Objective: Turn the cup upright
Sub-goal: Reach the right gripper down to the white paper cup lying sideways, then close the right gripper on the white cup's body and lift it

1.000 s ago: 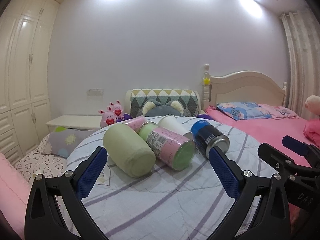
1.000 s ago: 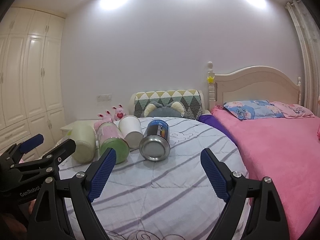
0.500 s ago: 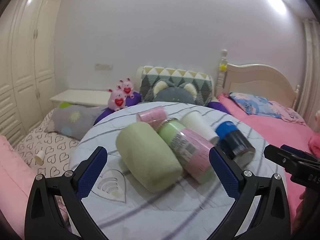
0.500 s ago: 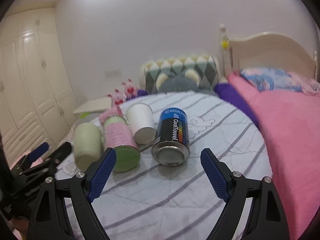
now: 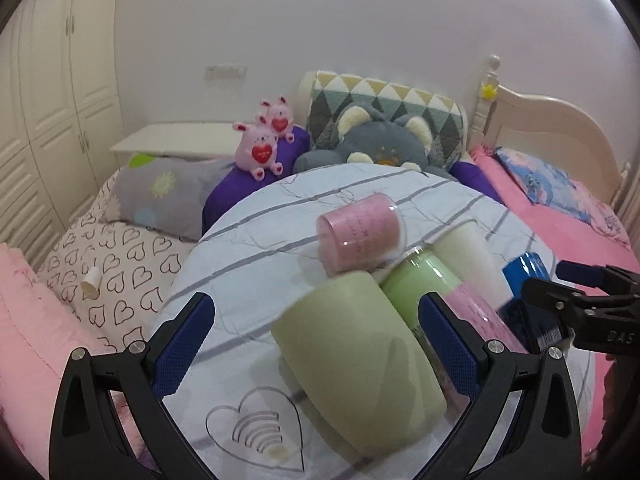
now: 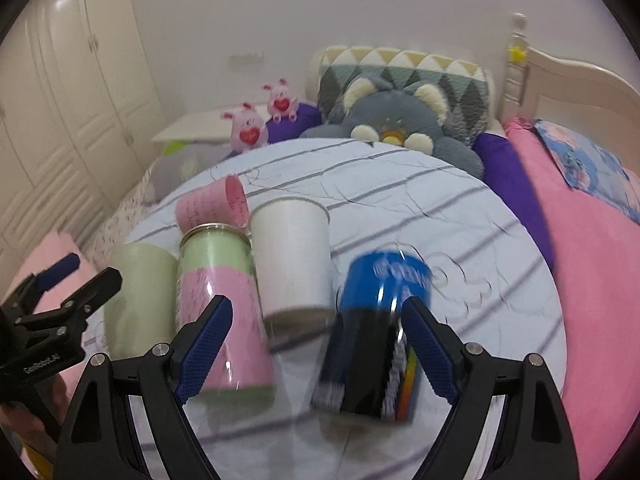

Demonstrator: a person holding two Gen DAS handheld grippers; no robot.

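The green cup (image 5: 356, 364) lies on its side between the left gripper (image 5: 316, 332)'s spread fingers (image 5: 182, 340). The right gripper (image 6: 316, 344)'s fingers (image 6: 430, 352) gape around the blue can (image 6: 372, 344).

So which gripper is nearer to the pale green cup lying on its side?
Left. The left gripper is open with the pale green cup between its fingers; the right gripper is open over the blue can, further off.

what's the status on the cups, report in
Left gripper open over pale green cup, nothing held. Right gripper open between white cup and blue can. All containers on their sides, packed side by side.
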